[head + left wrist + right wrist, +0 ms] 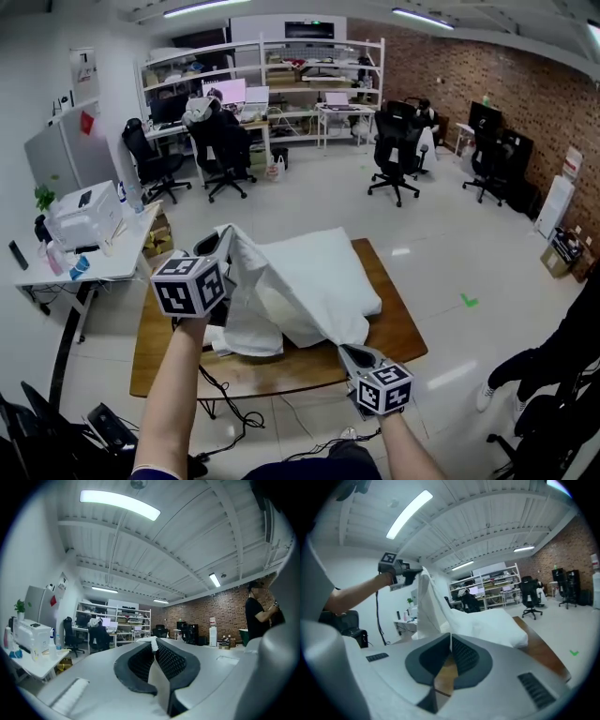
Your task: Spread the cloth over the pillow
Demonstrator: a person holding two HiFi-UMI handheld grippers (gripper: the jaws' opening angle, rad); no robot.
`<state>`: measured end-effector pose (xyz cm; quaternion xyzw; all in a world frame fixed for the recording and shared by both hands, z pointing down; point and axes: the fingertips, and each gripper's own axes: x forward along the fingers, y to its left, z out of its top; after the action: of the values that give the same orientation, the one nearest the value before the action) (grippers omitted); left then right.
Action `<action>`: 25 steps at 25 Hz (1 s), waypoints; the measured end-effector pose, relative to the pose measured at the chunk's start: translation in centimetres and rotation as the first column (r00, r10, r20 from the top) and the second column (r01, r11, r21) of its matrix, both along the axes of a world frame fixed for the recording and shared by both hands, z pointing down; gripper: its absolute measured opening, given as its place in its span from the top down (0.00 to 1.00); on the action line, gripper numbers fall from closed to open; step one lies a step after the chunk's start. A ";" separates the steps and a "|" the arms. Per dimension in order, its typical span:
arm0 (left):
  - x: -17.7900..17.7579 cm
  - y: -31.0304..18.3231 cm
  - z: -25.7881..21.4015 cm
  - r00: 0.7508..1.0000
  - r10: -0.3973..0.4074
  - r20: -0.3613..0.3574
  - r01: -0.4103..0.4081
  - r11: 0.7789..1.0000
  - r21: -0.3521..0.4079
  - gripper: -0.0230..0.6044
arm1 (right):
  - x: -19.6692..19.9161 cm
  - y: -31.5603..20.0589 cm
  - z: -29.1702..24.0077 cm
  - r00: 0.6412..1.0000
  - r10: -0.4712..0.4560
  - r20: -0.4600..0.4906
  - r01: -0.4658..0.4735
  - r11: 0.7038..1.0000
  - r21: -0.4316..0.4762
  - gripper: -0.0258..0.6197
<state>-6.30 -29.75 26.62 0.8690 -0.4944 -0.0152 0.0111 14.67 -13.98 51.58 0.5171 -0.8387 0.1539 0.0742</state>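
Observation:
A white pillow [246, 330] lies on the wooden table [398, 328], mostly under a white cloth [314, 281]. My left gripper [223, 246] is raised above the table's left side and shut on one cloth corner, lifting it; the left gripper view shows the cloth [151, 644] pinched between the dark pads. My right gripper [349, 352] sits low at the table's front right edge, shut on another corner. In the right gripper view the cloth [440, 606] rises from the jaws up to the left gripper [415, 572], with the pillow [499, 625] behind.
A white desk with a printer [84, 216] stands left of the table. Office chairs [396, 150], desks and shelves [281, 66] fill the back of the room. A person in dark clothes [562, 356] stands at the right. Cables [234, 412] hang under the table.

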 end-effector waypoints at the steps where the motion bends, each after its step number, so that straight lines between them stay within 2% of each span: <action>1: -0.2 0.0 -0.7 1.000 -0.004 0.002 0.004 1.000 0.005 0.94 | 0.8 -0.2 0.9 0.999 0.041 -0.019 -0.041 0.999 -0.004 0.91; 5: -0.6 0.2 -2.4 1.000 -0.006 0.029 0.006 1.000 0.017 0.94 | 3.0 -0.3 5.7 0.989 0.124 -0.077 -0.129 0.990 -0.063 0.91; 6: -0.6 0.2 -2.7 0.999 -0.006 0.037 0.006 1.000 0.021 0.94 | 3.2 -0.5 6.6 0.989 0.129 -0.077 -0.135 0.988 -0.074 0.78; 7: -0.7 0.2 -3.1 0.999 -0.006 0.044 0.005 1.000 0.025 0.94 | 3.2 -0.7 7.4 0.988 0.132 -0.077 -0.138 0.987 -0.080 0.61; 9: -0.6 0.1 -3.8 0.998 -0.006 0.057 0.005 1.000 0.029 0.94 | 2.7 -0.9 8.8 0.987 0.127 -0.097 -0.136 0.986 -0.094 0.45; 11: -0.4 0.1 -4.2 0.998 -0.005 0.069 0.003 1.000 0.029 0.94 | 1.7 -0.6 10.7 0.986 0.099 -0.131 -0.116 0.985 -0.126 0.39; 16: -0.2 0.0 -4.8 0.995 -0.003 0.102 0.000 1.000 0.029 0.94 | -2.7 0.0 14.2 0.991 0.035 -0.131 -0.061 0.978 -0.199 0.36; 25: -0.2 0.1 -5.9 0.989 -0.016 0.144 0.014 1.000 0.016 0.94 | -10.5 -2.7 15.7 0.993 -0.006 -0.122 -0.021 0.976 -0.216 0.38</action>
<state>-6.54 -29.62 20.70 0.8642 -0.5002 0.0440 -0.0314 4.20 -16.71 67.31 0.5175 -0.8089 0.2128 0.1805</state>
